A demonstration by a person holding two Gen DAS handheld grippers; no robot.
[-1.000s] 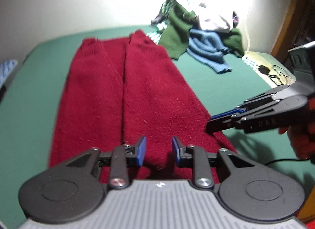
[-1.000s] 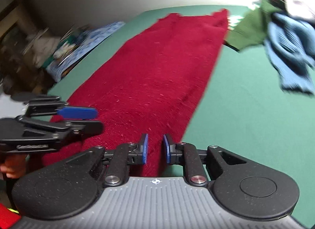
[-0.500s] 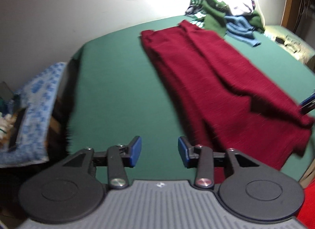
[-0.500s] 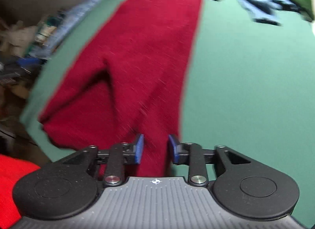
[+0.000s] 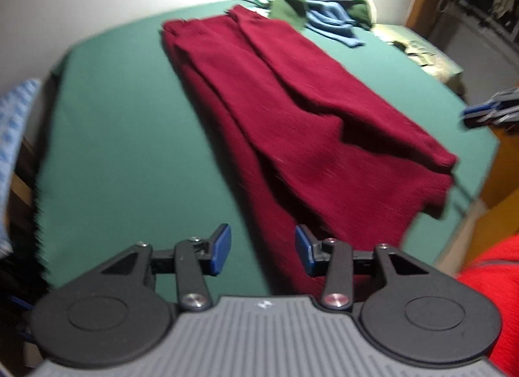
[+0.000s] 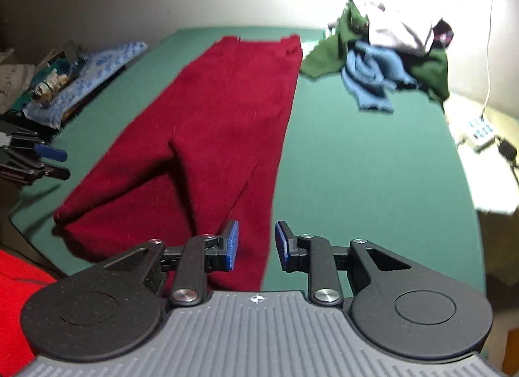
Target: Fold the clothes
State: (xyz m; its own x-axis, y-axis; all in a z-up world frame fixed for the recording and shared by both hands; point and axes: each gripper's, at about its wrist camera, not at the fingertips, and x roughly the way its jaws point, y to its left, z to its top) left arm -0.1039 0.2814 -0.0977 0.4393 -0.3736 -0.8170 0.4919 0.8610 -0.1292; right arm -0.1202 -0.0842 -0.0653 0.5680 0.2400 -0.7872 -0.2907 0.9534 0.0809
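Note:
A dark red knitted garment [image 5: 292,117] lies lengthwise on the green table [image 5: 113,150], its near end rumpled with a raised fold; it also shows in the right wrist view [image 6: 211,130]. My left gripper [image 5: 262,250] is open and empty, above the garment's near left edge. My right gripper [image 6: 256,245] is open and empty, over the garment's near right edge. The right gripper shows at the far right of the left wrist view [image 5: 486,111]; the left gripper shows at the left edge of the right wrist view [image 6: 35,163].
A pile of green, blue and white clothes [image 6: 389,55] sits at the table's far end. A blue patterned cloth and clutter [image 6: 74,81] lie beside the table's left side. A power strip and cable [image 6: 480,130] lie at the right. A red sleeve [image 5: 486,279] is close by.
Both grippers have opened wider and let go of the red garment. The garment's near end has dropped onto the table with a fold. The right wrist view has swung up.

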